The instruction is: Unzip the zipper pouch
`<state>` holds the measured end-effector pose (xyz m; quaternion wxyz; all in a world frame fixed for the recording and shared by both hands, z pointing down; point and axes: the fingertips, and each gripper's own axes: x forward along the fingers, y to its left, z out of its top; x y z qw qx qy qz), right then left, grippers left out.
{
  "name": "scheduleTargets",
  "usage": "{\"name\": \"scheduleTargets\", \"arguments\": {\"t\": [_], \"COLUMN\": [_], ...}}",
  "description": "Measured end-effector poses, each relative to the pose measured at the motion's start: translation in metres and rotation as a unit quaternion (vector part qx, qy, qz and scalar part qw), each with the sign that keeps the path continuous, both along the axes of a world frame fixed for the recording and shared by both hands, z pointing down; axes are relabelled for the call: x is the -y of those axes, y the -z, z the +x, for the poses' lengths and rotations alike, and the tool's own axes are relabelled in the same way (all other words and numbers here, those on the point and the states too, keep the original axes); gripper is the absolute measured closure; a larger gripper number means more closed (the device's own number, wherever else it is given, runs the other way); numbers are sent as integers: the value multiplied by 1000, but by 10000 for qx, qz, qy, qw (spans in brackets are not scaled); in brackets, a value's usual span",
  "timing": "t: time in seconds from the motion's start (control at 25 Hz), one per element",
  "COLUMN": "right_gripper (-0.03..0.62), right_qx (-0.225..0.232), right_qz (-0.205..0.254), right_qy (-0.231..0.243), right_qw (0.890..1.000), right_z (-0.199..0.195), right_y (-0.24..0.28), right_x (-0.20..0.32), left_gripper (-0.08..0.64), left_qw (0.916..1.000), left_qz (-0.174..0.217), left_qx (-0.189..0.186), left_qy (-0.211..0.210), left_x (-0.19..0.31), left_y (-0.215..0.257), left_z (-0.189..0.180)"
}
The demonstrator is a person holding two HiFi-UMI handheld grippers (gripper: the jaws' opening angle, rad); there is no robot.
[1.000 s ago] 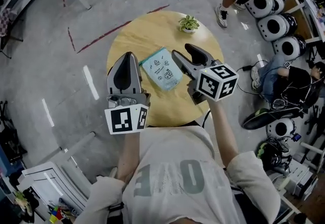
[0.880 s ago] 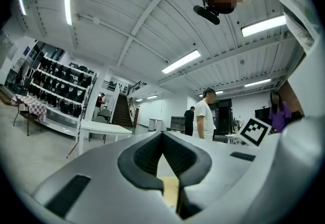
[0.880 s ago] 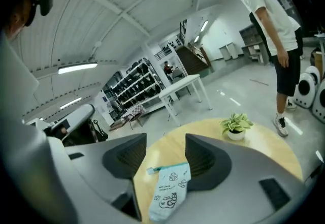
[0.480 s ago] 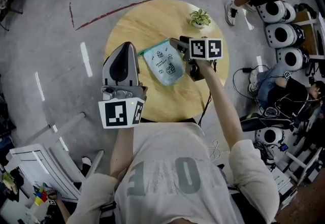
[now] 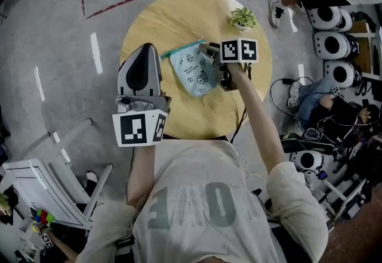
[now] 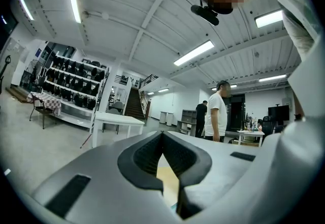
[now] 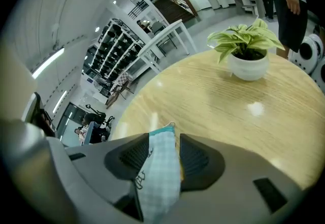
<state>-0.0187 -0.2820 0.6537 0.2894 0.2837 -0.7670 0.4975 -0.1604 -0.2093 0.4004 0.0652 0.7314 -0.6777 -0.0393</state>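
On the round wooden table (image 5: 179,17) in the head view: checked teal zipper pouch (image 5: 192,68) lies near the middle, zip edge on the far side. The right gripper (image 5: 210,56) is tilted down at the pouch's right edge. The left gripper (image 5: 141,53) hangs above the table's left part, clear of the pouch. A potted plant (image 5: 243,17) stands at the far right rim.

Left gripper view: left gripper (image 6: 162,134) has its jaws closed tip to tip with nothing between them; a sliver of table (image 6: 167,182) shows below.

Right gripper view: right gripper (image 7: 165,139) jaws are apart and have just been closing, with the pouch (image 7: 160,167) between them. One pad is against the fabric; a thin strip of table (image 7: 228,111) shows beside the other, so it is not clamped. The pull ring (image 7: 172,125) pokes out past the tips, and the plant (image 7: 247,53) stands beyond.
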Motion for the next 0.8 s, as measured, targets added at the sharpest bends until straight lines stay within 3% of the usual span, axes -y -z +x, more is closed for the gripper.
{"name": "scheduleTargets", "arguments": {"t": [0.2,0.52,0.8], "right_gripper": [415,543,558], "right_qx": [-45,-144,46], "right_qz": [-116,-214,209], "right_qy": [61,-44,-245], "right_qw": [9999,9997,9995], "right_z": [-5,-1,-3], "right_y": [-4,-10,17], "right_x": [-6,-7,0], "left_gripper": [534,534,534], "left_qw": [10000,10000,10000], "left_qz": [-30,-34,34], "left_qx": [-54,-70,-17], "left_qy": [30,-9,-63], "left_x": [2,5,3], "left_y": [-2,-3,2], "left_z": [-4,1,0]}}
